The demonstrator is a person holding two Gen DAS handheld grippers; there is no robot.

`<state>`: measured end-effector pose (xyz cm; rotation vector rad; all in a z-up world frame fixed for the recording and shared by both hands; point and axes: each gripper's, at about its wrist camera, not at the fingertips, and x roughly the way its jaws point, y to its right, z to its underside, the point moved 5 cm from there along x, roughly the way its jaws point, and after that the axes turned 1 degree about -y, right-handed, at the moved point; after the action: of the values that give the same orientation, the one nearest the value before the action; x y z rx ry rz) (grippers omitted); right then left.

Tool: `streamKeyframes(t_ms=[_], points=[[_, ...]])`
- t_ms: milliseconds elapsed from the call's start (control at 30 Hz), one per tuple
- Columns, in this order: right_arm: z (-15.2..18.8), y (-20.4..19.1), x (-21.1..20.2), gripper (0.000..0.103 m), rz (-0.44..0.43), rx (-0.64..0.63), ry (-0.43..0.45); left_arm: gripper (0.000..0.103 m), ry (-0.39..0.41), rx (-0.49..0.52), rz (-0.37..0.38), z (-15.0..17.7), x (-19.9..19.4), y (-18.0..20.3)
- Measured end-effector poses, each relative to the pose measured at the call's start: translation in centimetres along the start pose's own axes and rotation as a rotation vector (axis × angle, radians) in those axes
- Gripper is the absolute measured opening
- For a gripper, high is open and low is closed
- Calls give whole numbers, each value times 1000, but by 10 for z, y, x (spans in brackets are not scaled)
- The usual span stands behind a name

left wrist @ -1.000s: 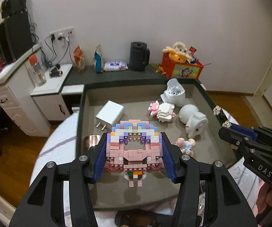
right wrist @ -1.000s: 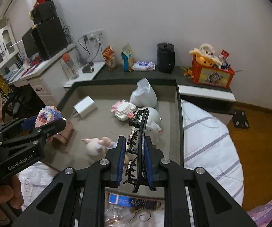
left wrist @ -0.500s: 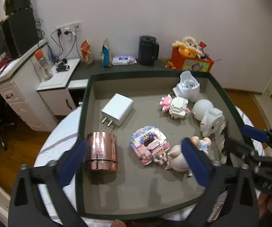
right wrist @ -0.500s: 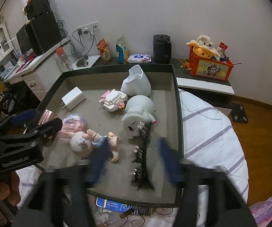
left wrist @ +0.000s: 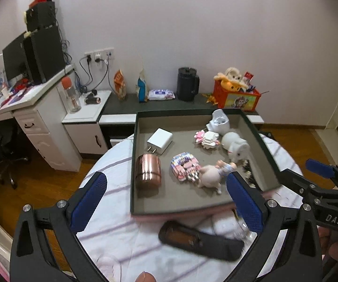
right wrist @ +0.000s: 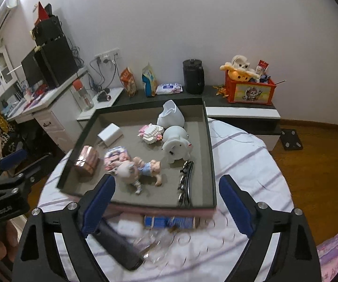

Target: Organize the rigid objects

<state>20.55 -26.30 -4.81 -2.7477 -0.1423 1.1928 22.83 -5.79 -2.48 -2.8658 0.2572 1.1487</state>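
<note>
Both grippers empty, fingers spread, near edge of tray.

The left gripper [left wrist: 166, 202] and right gripper [right wrist: 166, 202] hold nothing. The tray [right wrist: 210, 155] holds the block figure [left wrist: 185, 166], copper cup [left wrist: 147, 171], doll [right wrist: 140, 168] and hair clip [right wrist: 185, 181]. Next pick: align the fingers squarely, then close gently. Legible: "DAS" and "GenRobot.AI" on the gripper bodies.

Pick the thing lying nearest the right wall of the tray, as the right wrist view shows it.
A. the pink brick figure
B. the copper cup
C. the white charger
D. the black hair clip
D: the black hair clip lies along the right wall of the tray, while the copper cup and white charger sit by the left wall.
</note>
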Motion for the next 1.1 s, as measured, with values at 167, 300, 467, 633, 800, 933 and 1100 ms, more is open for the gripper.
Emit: streamKeyframes(t_ms=[167,300,467,633,800,933,1100], points=[[24,-6,-47,103,1,36,42,103,13,-9,-2,23,-52,-5],[46,-13,-77,103,-8,40,57,103,35,-5,-7,40,-86,-4],[76,-25,-121,103,-9,20,96,103,53,-15,3,67,-121,-1],[107,-32,-147,103,-14,3,102,103,47,-38,17,95,-142,2],[136,-31,-156,103,-18,13,85,103,19,-57,29,124,-149,3],[150,-27,-154,103,-13,25,64,103,1,-60,25,141,-150,4],[157,-28,-152,103,-10,27,53,103,-16,-58,26,151,-149,3]])
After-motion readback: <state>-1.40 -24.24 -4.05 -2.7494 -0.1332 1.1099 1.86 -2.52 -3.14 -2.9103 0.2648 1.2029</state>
